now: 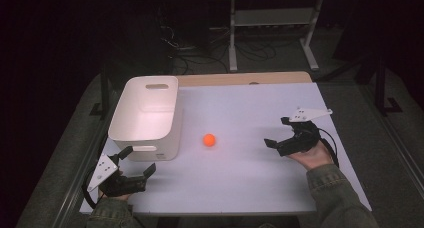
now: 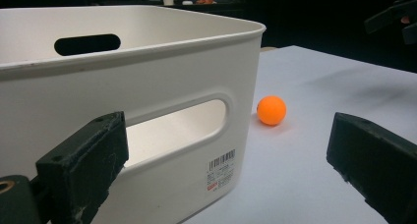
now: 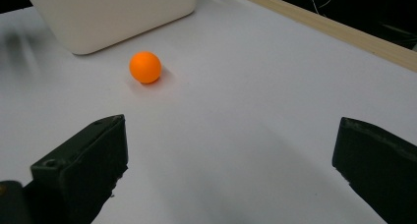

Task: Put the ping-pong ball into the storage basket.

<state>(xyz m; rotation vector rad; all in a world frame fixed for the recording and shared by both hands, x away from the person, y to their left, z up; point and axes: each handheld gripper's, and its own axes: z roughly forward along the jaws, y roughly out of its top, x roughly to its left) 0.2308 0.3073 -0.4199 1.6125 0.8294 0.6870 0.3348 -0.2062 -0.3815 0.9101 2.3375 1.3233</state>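
A small orange ball point(image 1: 209, 140) lies on the white table point(image 1: 250, 108), just right of a white plastic bin point(image 1: 147, 117) with handle slots. My left gripper point(image 1: 138, 160) stands open at the table's front left, close to the bin's near wall point(image 2: 147, 135), with the ball point(image 2: 271, 110) ahead past the bin's corner. My right gripper point(image 1: 278, 132) is open at the right side, pointing left toward the ball point(image 3: 145, 67), which lies a fair way ahead of its jaws. Nothing sits between either pair of jaws.
The bin point(image 3: 113, 13) looks empty inside. A wooden strip point(image 1: 245, 79) runs along the table's far edge. Beyond it, in the dark, stand a metal frame point(image 1: 272, 28) and cables on the floor. Bare tabletop stretches between ball and right gripper.
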